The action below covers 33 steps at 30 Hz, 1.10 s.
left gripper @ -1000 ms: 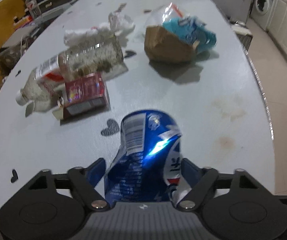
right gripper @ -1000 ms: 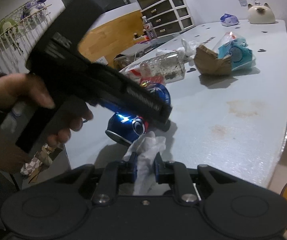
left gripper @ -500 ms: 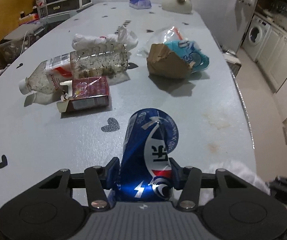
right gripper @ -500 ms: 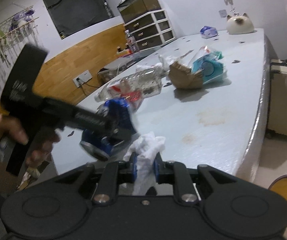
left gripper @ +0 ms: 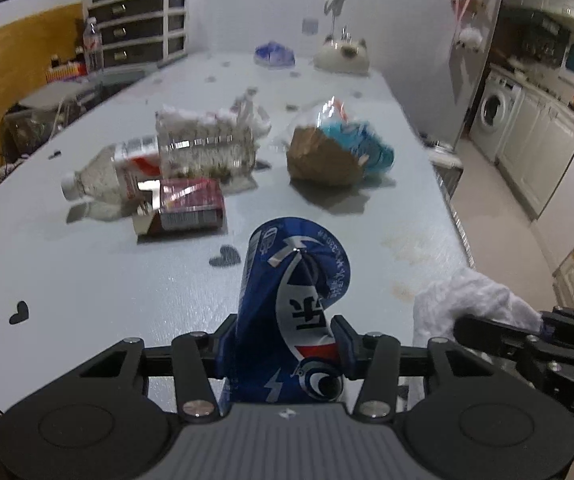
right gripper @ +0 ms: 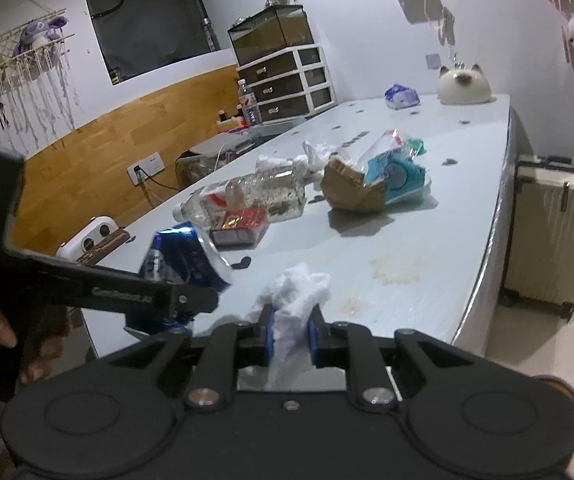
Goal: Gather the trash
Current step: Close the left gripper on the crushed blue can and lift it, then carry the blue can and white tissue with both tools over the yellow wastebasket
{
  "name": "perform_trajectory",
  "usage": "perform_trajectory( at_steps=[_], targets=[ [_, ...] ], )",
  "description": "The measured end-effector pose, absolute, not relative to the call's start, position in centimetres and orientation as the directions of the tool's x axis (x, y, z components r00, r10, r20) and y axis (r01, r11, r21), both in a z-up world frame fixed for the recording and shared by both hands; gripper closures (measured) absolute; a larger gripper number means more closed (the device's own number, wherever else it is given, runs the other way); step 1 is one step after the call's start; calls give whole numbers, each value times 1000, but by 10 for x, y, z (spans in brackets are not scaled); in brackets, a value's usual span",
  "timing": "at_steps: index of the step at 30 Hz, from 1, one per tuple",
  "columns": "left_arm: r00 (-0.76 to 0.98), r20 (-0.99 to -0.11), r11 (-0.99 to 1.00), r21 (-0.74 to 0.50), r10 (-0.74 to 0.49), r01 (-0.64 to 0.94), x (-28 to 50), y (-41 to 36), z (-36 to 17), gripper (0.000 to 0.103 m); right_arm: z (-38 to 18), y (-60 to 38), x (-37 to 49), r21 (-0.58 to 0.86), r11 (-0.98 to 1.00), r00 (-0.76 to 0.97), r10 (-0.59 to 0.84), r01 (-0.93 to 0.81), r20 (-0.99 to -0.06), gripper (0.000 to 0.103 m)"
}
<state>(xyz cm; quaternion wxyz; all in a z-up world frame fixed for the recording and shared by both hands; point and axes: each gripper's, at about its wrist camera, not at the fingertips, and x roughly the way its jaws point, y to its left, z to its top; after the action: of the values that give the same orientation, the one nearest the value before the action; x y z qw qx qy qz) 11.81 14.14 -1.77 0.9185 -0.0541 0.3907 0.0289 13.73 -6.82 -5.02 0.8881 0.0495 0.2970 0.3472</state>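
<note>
My left gripper (left gripper: 285, 344) is shut on a crushed blue soda can (left gripper: 293, 292) and holds it above the near edge of the grey table (left gripper: 87, 280). The can also shows in the right wrist view (right gripper: 185, 260). My right gripper (right gripper: 291, 334) is shut on a crumpled white tissue (right gripper: 293, 300), which also shows in the left wrist view (left gripper: 471, 300). On the table lie a clear plastic bottle (left gripper: 167, 160), a red carton (left gripper: 185, 208), a white plastic wrap (left gripper: 243, 114) and a brown paper bag with blue packaging (left gripper: 335, 156).
A cat-shaped ornament (left gripper: 341, 56) and a blue packet (left gripper: 273, 54) sit at the table's far end. A suitcase (right gripper: 555, 232) stands right of the table. Drawers (right gripper: 287, 80) stand at the back left. A white device (right gripper: 91, 240) lies at the table's left edge.
Both grippers have lifted and pulled back from the table with their loads. The can has come off the table surface and stands more upright in the left gripper.
</note>
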Motion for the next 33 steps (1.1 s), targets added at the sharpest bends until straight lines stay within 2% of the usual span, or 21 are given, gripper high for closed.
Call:
perform_trajectory(
  at_steps=[16, 26, 33],
  targets=[
    [842, -540, 996, -65, 19, -64, 63, 124, 13, 54, -14, -88, 111, 184, 830, 716, 549, -526, -432, 86],
    [878, -479, 997, -73, -8, -31, 54, 104, 21, 54, -1, -115, 99, 123, 877, 782, 472, -465, -407, 86],
    [882, -465, 996, -80, -76, 43, 69, 70, 19, 54, -1, -148, 98, 106, 913, 822, 401, -393, -404, 86]
  ],
)
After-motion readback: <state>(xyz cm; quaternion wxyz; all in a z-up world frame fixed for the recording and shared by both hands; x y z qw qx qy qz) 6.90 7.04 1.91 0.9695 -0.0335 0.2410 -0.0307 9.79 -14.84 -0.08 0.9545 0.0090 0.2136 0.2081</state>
